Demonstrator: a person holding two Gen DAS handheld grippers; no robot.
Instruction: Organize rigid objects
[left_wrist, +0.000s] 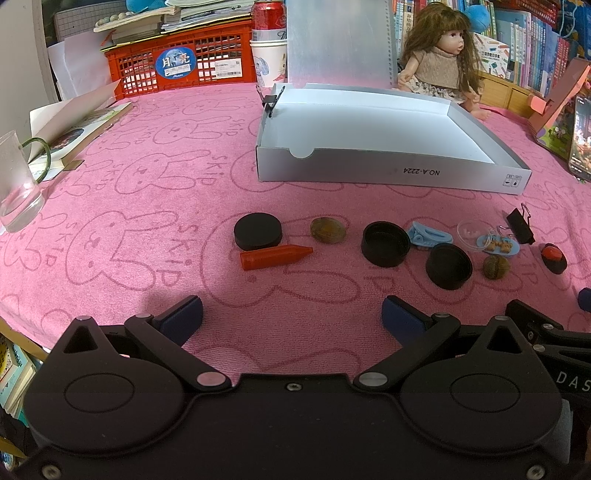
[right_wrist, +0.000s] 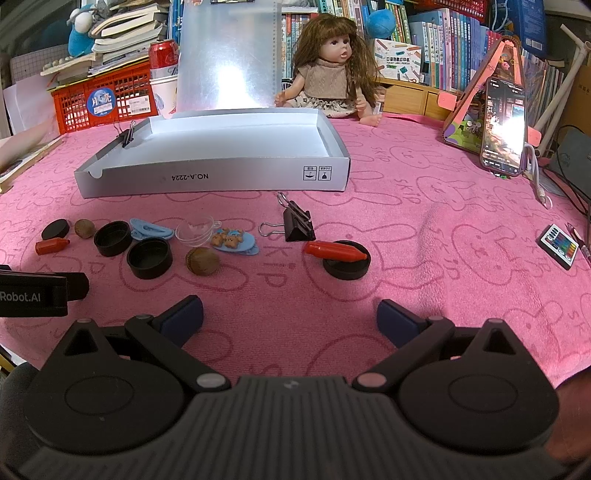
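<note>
Shallow grey cardboard box (right_wrist: 214, 177) sits at 12 o'clock on the pink bunny-print worktop cloth (right_wrist: 424, 258), front wall printed "NO.A-2224" upside down; cloth reads "SKIP". Red crayon-shaped piece (left_wrist: 275, 255) lies flat, long axis left-right, tip toward 3 o'clock, just beside a black round lid (left_wrist: 258, 230). Left gripper (left_wrist: 291, 314) and right gripper (right_wrist: 290, 314) both spread wide, holding nothing.

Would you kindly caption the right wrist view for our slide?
Open right gripper hovers over pink towel; small items lie before empty grey box.
</note>
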